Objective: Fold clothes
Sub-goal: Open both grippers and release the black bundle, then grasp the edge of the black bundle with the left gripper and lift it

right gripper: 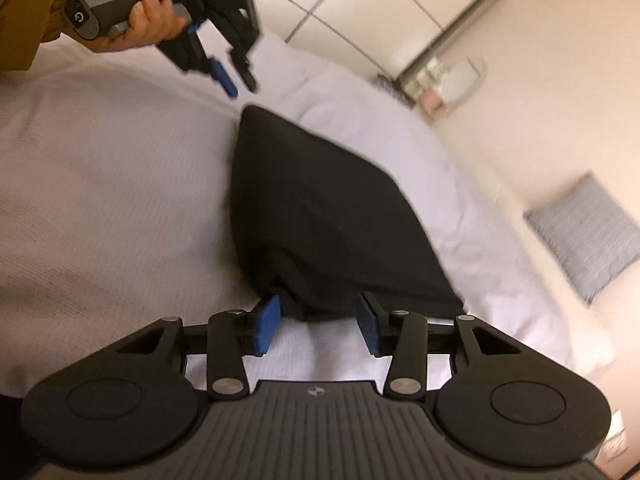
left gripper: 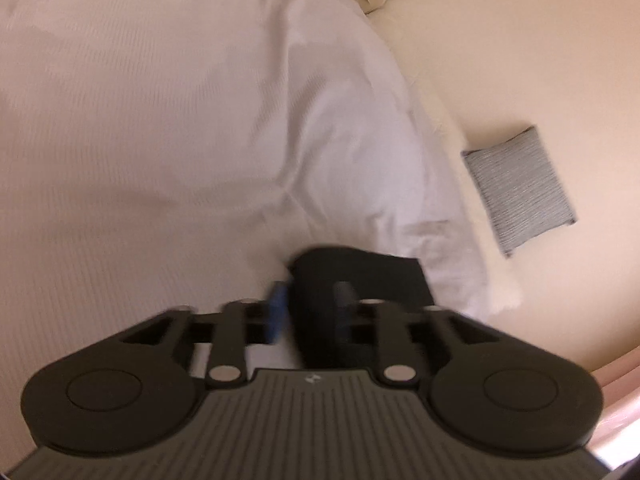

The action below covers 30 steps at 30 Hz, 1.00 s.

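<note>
White bed [right gripper: 100,184] in a pale-floored room. Folded black garment [right gripper: 320,216] lies on it, near edge between the right gripper [right gripper: 320,320] jaws, which are wide apart, gripping nothing. Left gripper [left gripper: 310,304] jaws parted over the garment's far end; contact unclear from blur. Grey cushion [right gripper: 588,236] on floor, right.

Soft warm light, motion blur — fisheye-bent, dark-cornered edges
</note>
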Motion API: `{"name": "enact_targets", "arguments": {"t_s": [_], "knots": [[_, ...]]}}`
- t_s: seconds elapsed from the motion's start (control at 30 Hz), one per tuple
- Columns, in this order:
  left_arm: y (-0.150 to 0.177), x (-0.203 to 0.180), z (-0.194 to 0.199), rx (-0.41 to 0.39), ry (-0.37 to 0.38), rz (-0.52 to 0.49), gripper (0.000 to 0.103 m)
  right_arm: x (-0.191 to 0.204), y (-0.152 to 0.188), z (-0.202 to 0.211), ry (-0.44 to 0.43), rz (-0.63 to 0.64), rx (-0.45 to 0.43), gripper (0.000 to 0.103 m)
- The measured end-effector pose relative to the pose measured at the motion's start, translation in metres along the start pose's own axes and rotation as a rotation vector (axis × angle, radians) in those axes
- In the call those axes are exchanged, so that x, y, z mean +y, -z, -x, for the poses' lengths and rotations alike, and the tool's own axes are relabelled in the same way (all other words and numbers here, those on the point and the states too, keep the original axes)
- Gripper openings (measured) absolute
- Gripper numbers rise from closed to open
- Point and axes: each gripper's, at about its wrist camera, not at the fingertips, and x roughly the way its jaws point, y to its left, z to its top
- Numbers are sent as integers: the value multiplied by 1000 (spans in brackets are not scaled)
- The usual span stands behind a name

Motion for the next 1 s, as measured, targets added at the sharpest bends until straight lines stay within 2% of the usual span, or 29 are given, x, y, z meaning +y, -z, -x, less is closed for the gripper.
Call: {"name": "enact_targets", "arguments": {"t_s": [0.17,0.23,0.33,0.4,0.43,0.5,0.6,0.63,0.73,0.8,0.87,0.9,1.0], "knots": [[5,-6,-24,21,-24,11,40,23,-9,-7,32,164,-34,51],[6,-9,-35,34,-47,-12,33,28,-9,-12,34,200,-27,51],[9,-16,-41,33,-75,-57,27,34,-6,-17,31,244,-25,52],[11,-18,-41,25,-88,-74,25,33,-3,-20,-16,240,15,50],[11,-16,-38,22,-96,-75,25,32,1,-22,-44,225,46,45],[11,-12,-34,14,-112,-77,25,21,11,-25,-84,160,98,38],[13,-11,-19,-25,-153,-112,25,-17,13,-18,-128,-34,102,38],[13,-15,-13,-44,-172,-132,22,-32,11,-15,-142,-115,90,38],[13,-32,3,-106,-221,-222,22,-79,1,-6,-170,-377,13,38],[14,-49,8,-130,-215,-293,22,-98,-7,-8,-191,-491,-52,43],[22,-67,0,-109,-199,-372,22,-102,-13,-18,-243,-568,-87,51],[26,-75,-5,-95,-191,-413,22,-100,-14,-27,-260,-588,-85,51],[50,-87,-31,-34,-223,-543,22,-85,-1,-55,-253,-584,-11,51]]}}
